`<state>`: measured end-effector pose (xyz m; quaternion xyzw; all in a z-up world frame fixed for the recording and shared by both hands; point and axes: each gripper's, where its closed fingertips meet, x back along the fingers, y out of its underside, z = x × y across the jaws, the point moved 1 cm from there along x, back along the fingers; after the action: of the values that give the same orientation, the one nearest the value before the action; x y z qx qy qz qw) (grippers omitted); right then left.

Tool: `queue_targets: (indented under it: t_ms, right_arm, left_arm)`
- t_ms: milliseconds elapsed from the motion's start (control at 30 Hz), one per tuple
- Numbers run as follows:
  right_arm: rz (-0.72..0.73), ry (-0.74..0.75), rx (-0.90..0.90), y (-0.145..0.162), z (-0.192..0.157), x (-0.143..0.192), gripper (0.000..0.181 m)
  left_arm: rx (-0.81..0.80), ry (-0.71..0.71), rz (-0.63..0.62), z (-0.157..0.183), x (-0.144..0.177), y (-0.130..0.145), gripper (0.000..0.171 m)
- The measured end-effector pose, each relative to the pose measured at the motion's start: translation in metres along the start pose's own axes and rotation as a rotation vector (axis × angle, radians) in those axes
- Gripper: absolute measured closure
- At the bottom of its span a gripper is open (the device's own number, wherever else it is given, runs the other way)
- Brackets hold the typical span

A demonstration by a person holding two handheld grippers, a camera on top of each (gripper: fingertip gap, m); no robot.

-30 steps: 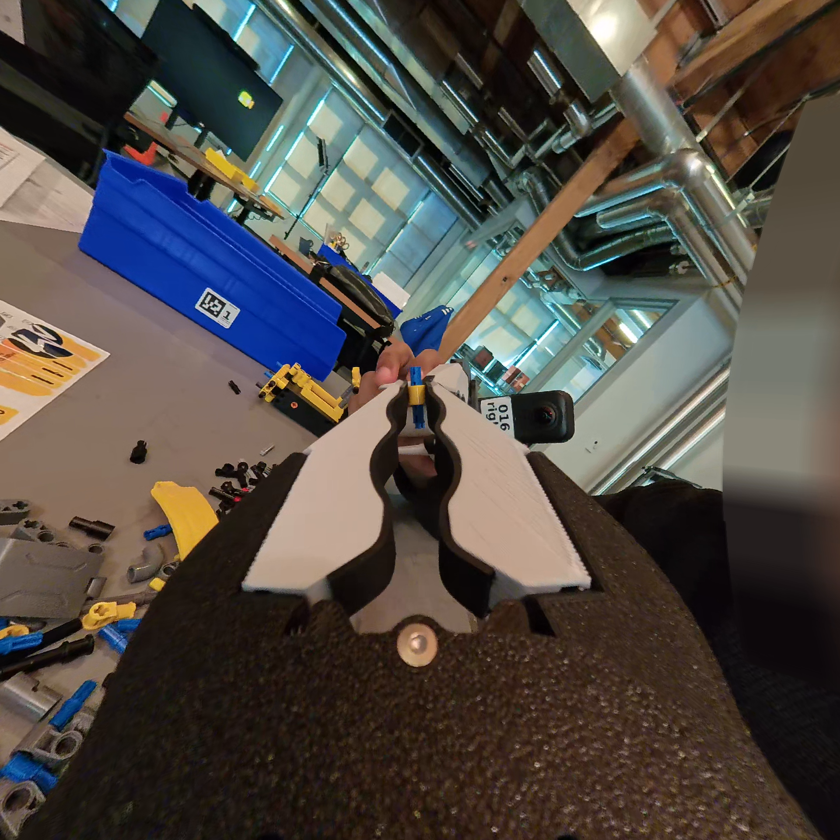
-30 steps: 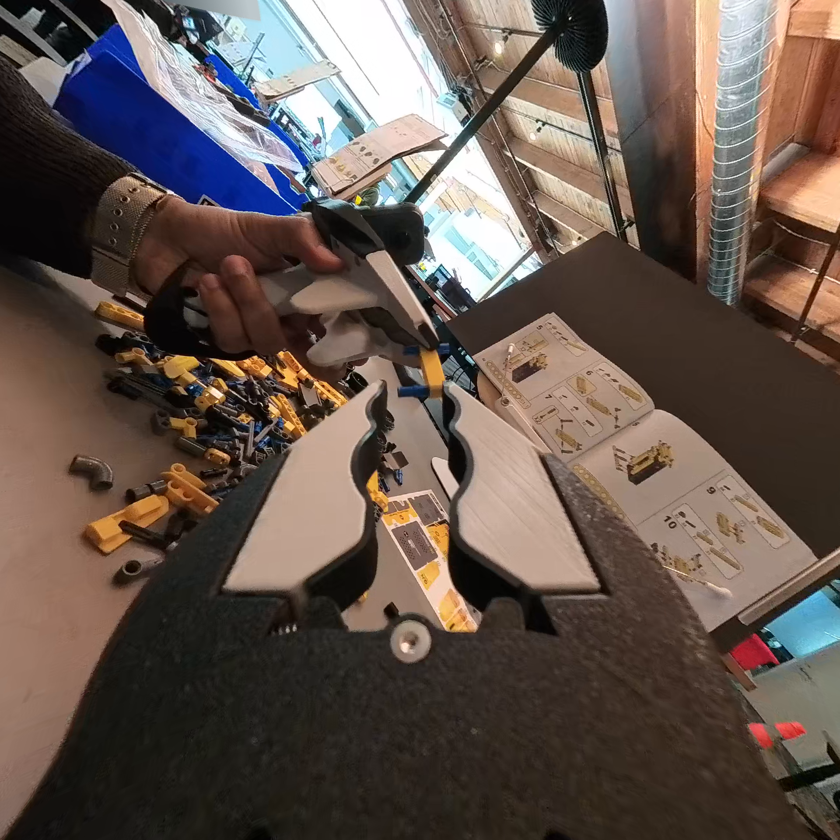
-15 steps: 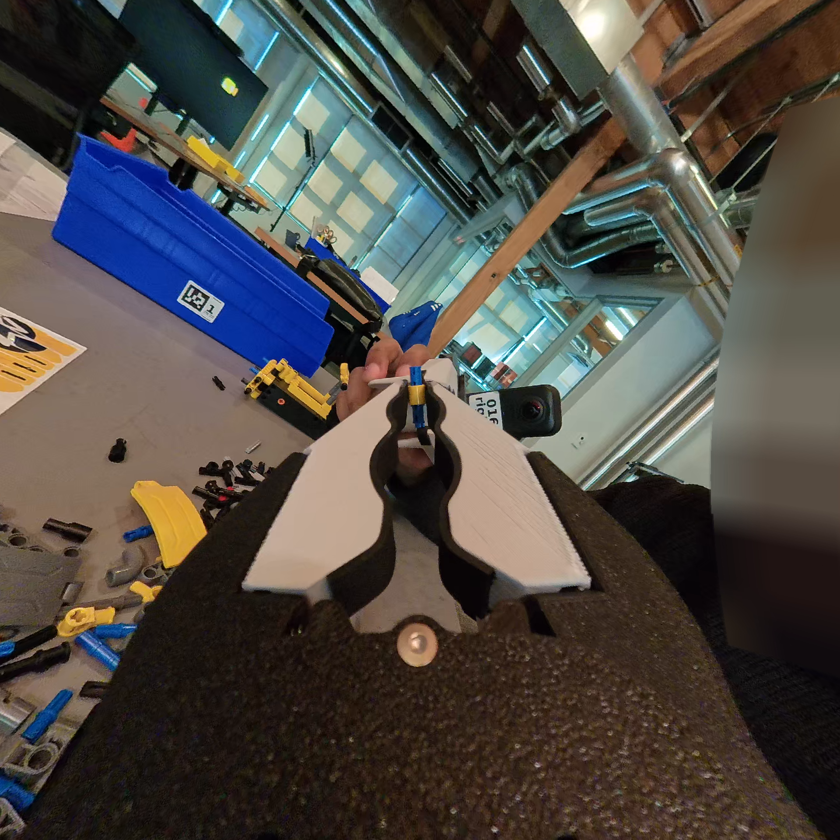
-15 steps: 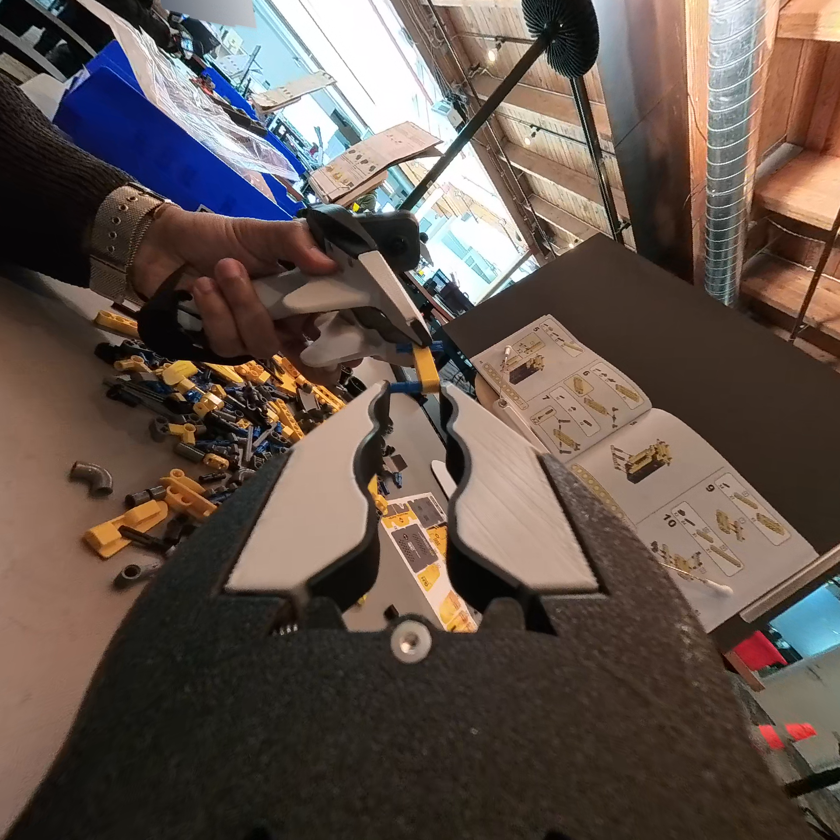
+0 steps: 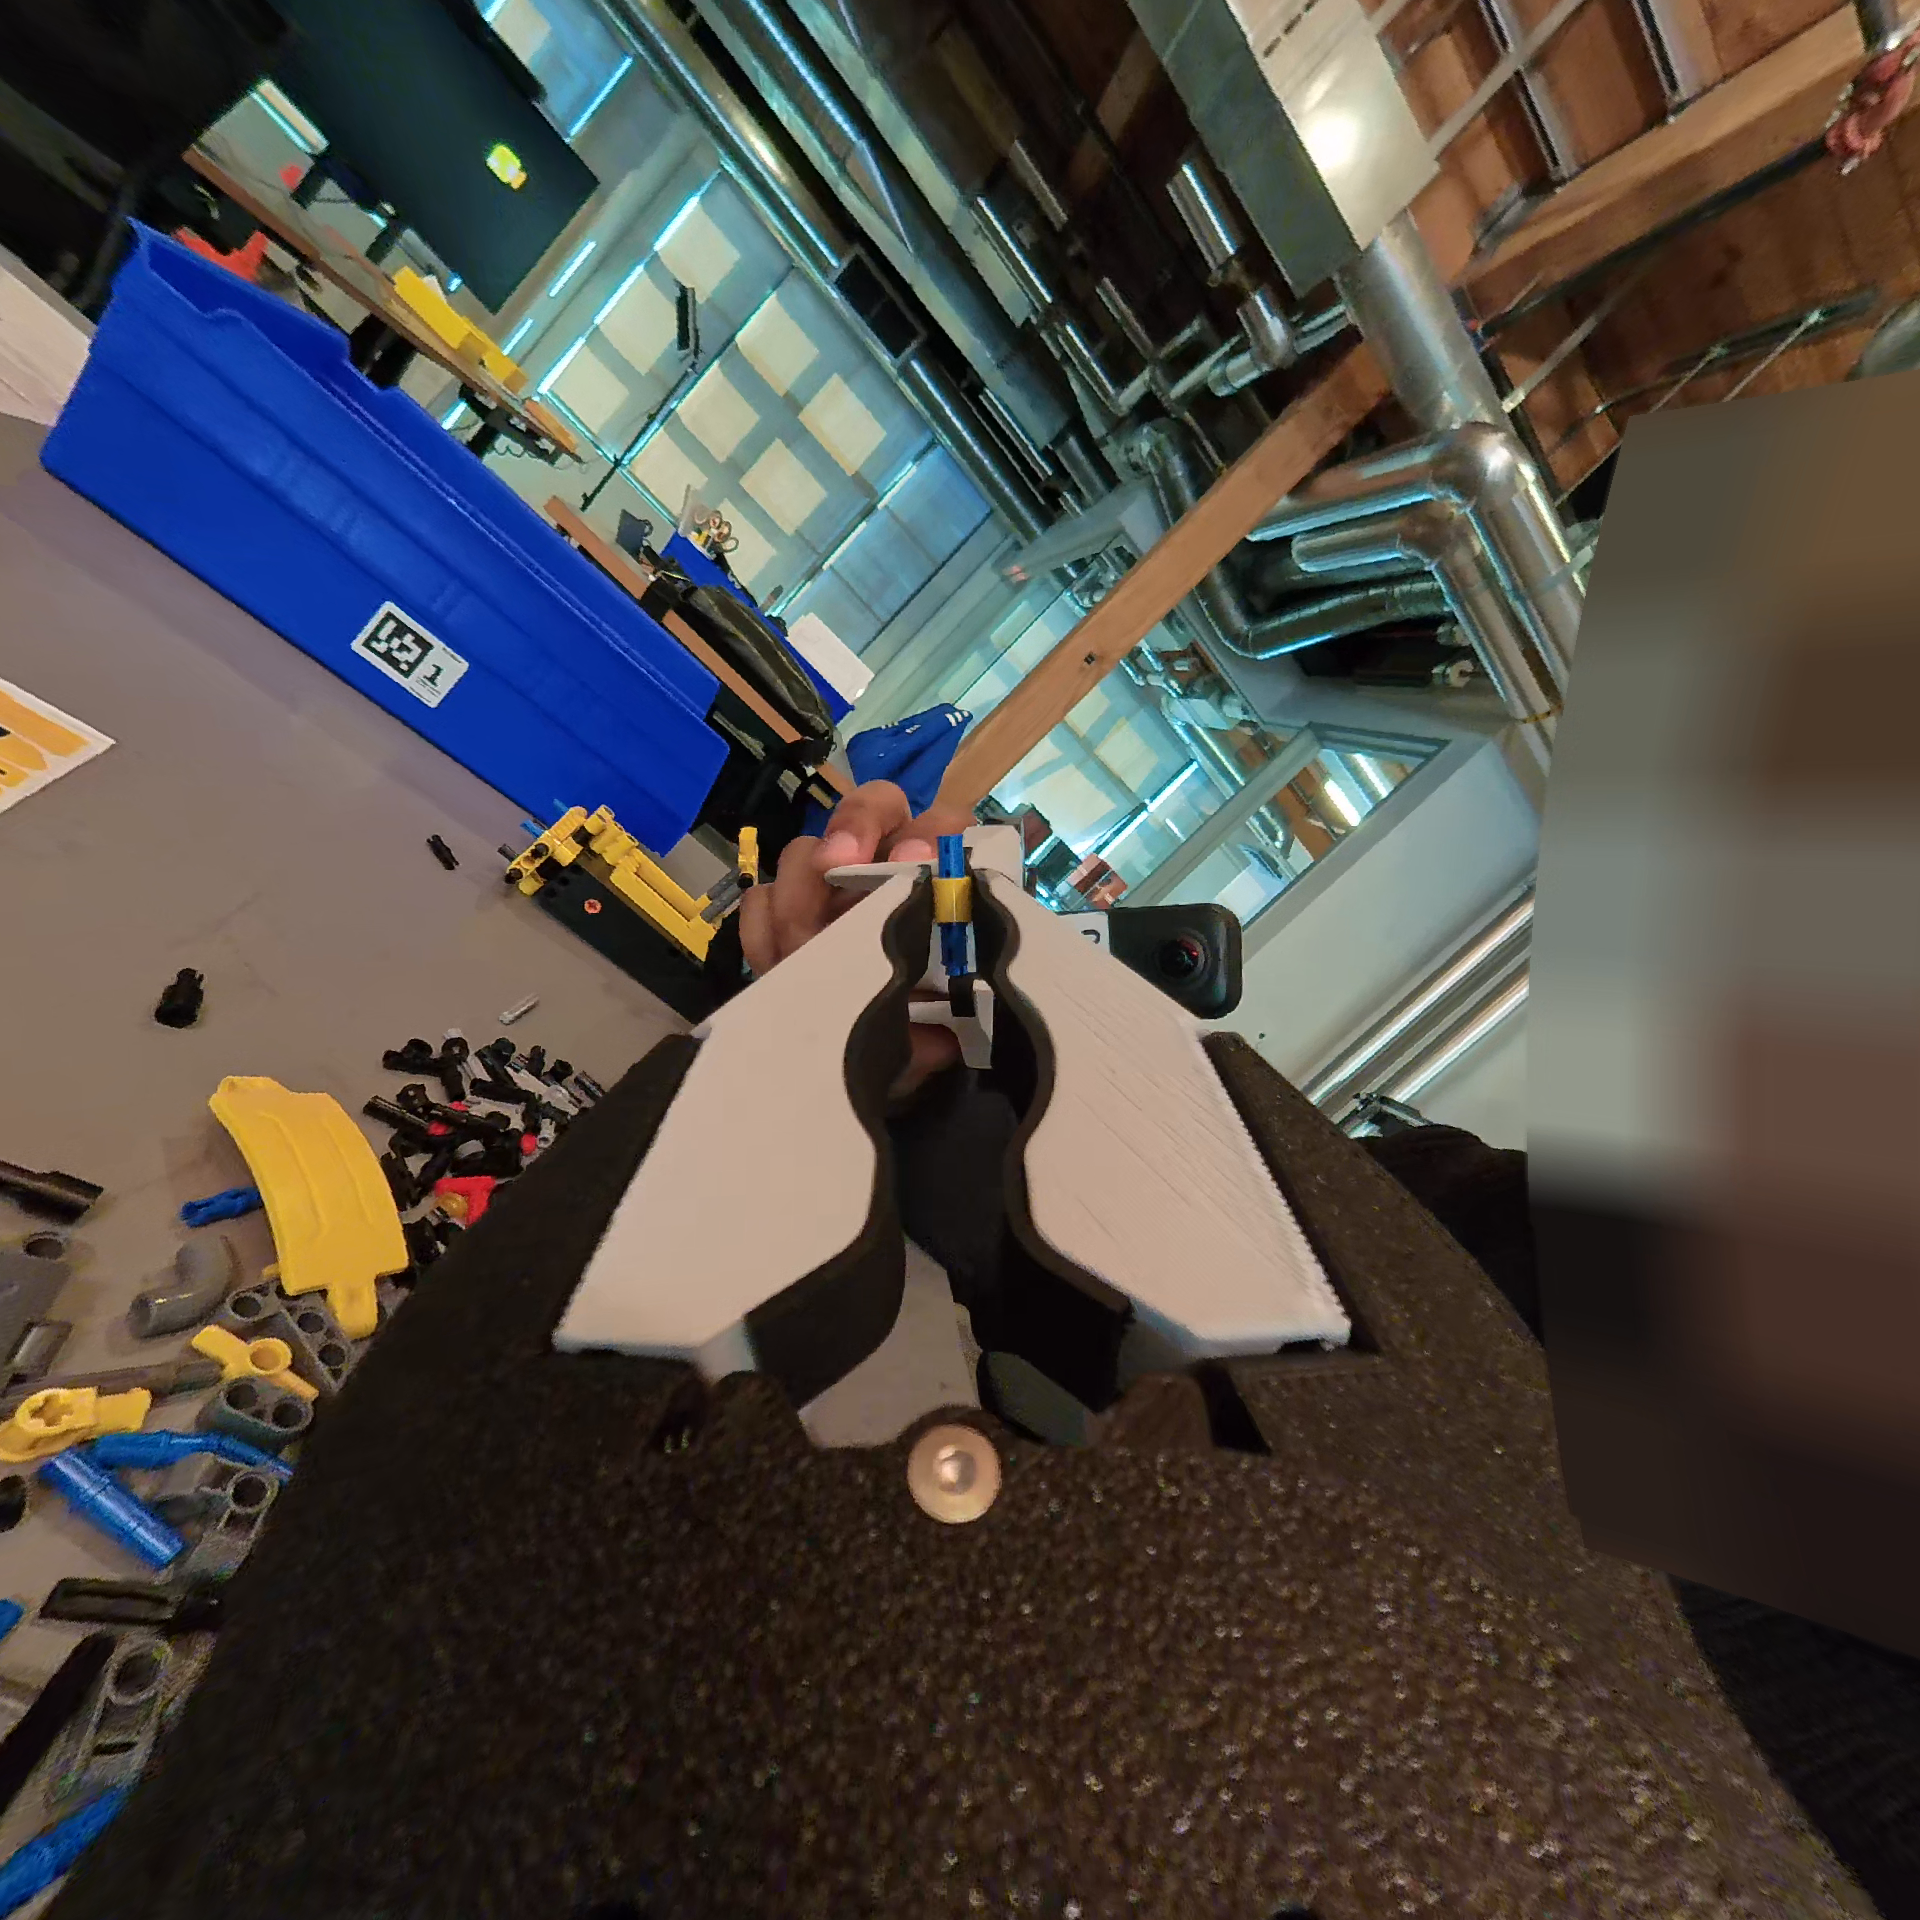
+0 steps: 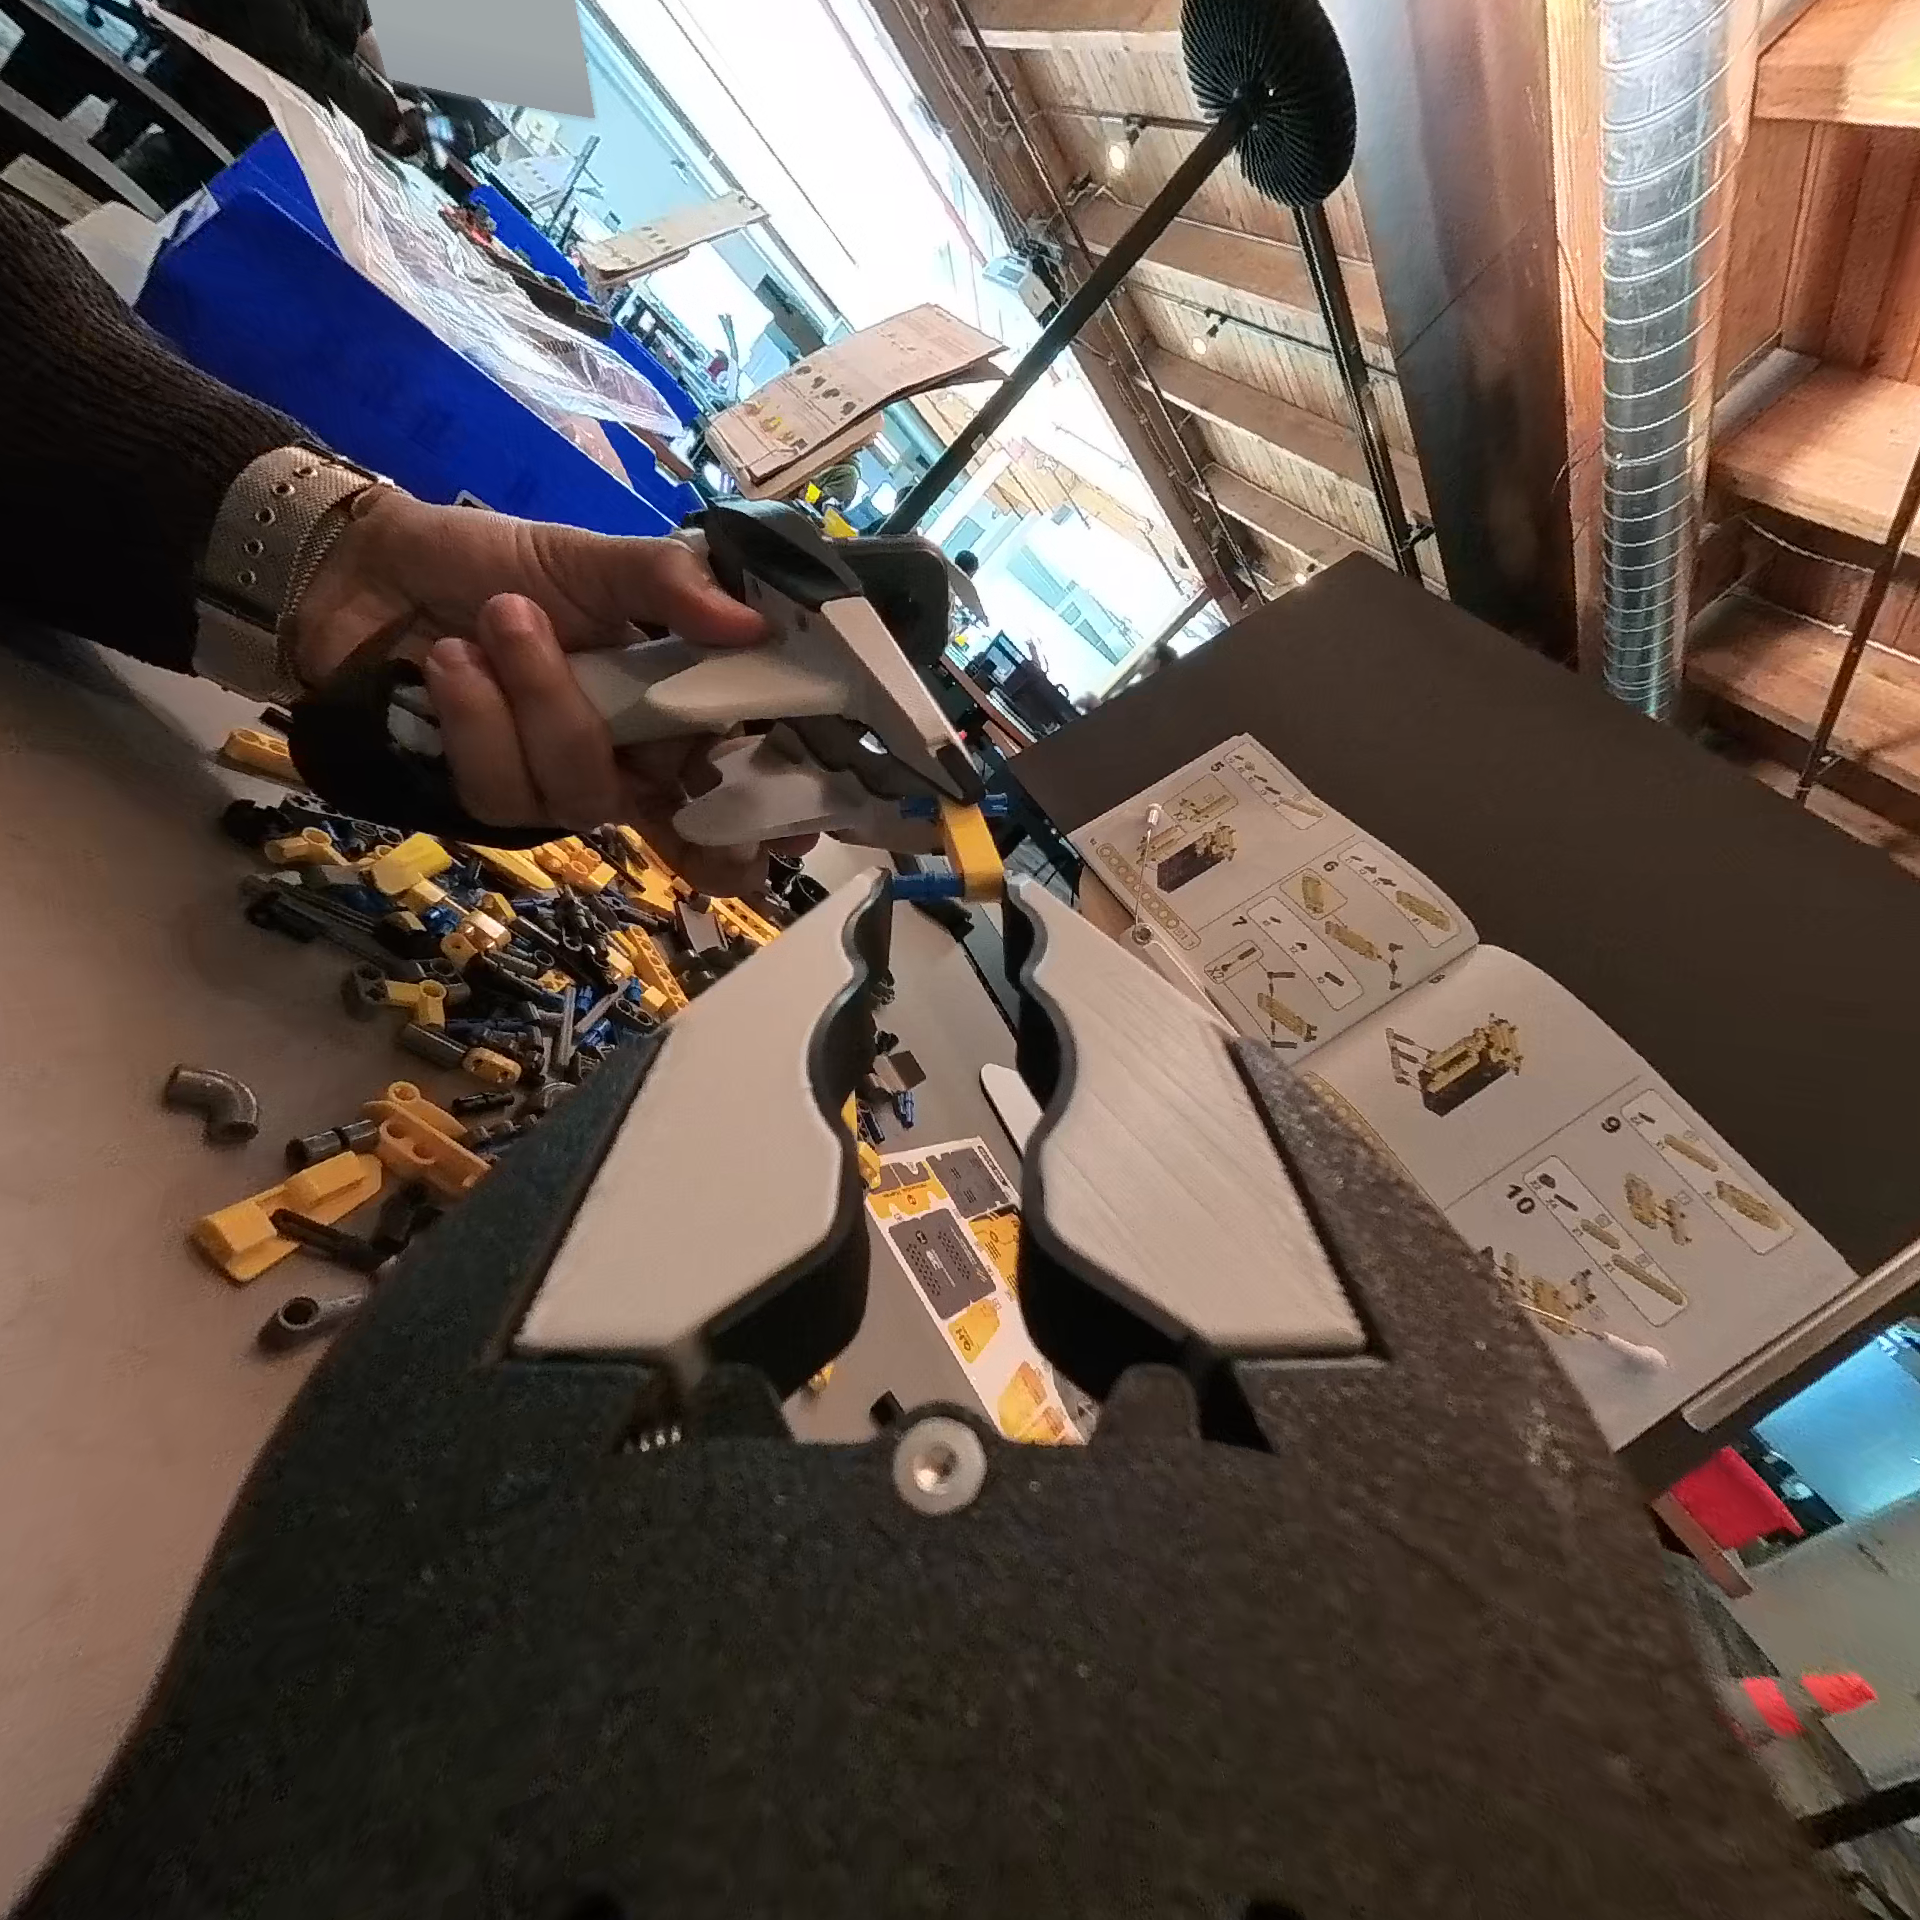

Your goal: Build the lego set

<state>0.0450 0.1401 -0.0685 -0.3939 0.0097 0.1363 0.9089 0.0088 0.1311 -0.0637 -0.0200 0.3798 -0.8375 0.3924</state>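
**Two grippers meet over a small yellow-and-blue piece**

Nearest in the left wrist view, the left gripper has its jaws pressed together on a small yellow piece threaded with blue pins; the piece sits right at the tips, lifted clear of the surface. The right wrist view shows that same yellow piece hanging from the other gripper, with a second blue pin sticking out sideways at its lower end.

The right gripper has its jaws spread, one tip on each side of that lower end; the left tip is close to the pin, though contact cannot be judged. So the pins look already seated in the piece, and it has not been joined to anything larger.

Farther out, loose yellow, black and blue parts lie scattered on the grey surface, with a partly built yellow and black model beyond them. An open instruction booklet is propped to the right, and a blue bin stands at the far edge.
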Motion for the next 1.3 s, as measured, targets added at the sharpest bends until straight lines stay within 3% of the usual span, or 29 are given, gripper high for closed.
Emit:
queue_targets:
  t_ms: [1067, 1100, 1133, 1300]
  right_arm:
    - [-0.022, 0.002, 0.025, -0.0041, 0.0021, -0.0004, 0.165]
    - [-0.025, 0.001, 0.021, -0.0039, 0.0023, -0.0003, 0.166]
    - [-0.029, 0.005, 0.018, -0.0038, 0.0031, 0.0002, 0.18]
    - [-0.033, 0.019, 0.03, -0.004, 0.0055, 0.001, 0.181]
  left_arm:
    - [0.067, 0.027, 0.024, 0.0021, -0.0002, -0.0001, 0.165]
    - [0.066, 0.026, 0.023, 0.002, -0.0001, 0.0001, 0.165]
    - [0.066, 0.024, 0.021, 0.0019, 0.0, 0.0002, 0.165]
    - [0.061, 0.024, 0.022, 0.002, -0.0006, 0.0007, 0.165]
